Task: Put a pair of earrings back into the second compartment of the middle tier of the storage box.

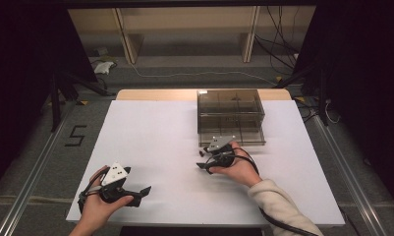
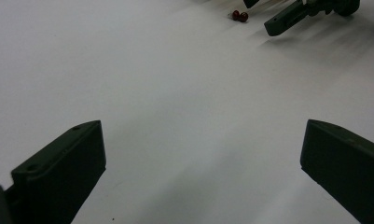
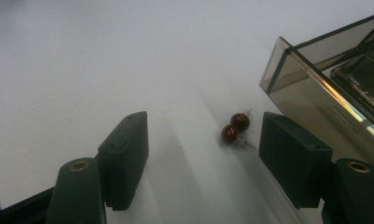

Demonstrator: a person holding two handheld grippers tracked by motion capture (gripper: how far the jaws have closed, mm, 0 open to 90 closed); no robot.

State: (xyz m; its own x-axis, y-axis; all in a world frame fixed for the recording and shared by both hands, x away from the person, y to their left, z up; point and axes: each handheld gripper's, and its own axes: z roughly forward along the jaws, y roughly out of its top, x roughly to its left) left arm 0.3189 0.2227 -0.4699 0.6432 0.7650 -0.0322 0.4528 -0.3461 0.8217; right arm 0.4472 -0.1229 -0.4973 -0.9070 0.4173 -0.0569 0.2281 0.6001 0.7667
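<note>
**Right gripper low over two red beads beside the smoked box**

Nearest the person, the left gripper [image 1: 135, 192] rests at the front left of the white table cover [image 1: 150, 132], close to its near edge, jaws spread wide with nothing between them. In the left gripper view bare white surface runs ahead of those jaws.

Further in, right of centre, the right gripper [image 1: 203, 158] sits low over the cover. In the right gripper view its jaws stand well apart, and the two red beads [image 3: 235, 128] lie on the sheet between them, closer to the right-hand jaw, with neither pad touching them. The beads touch each other and something thin and pale lies against them; what it is I cannot tell.

Just beyond stands the smoked clear box [image 1: 230, 116], its near corner right beside the beads. Its back reaches almost to the far edge, where a wooden strip [image 1: 150, 94] shows.

The left half and the centre of the cover lie open. Beyond the table are grey floor, cables [image 1: 194, 74] and pale shelving [image 1: 184, 29], with dark stands at either side.
</note>
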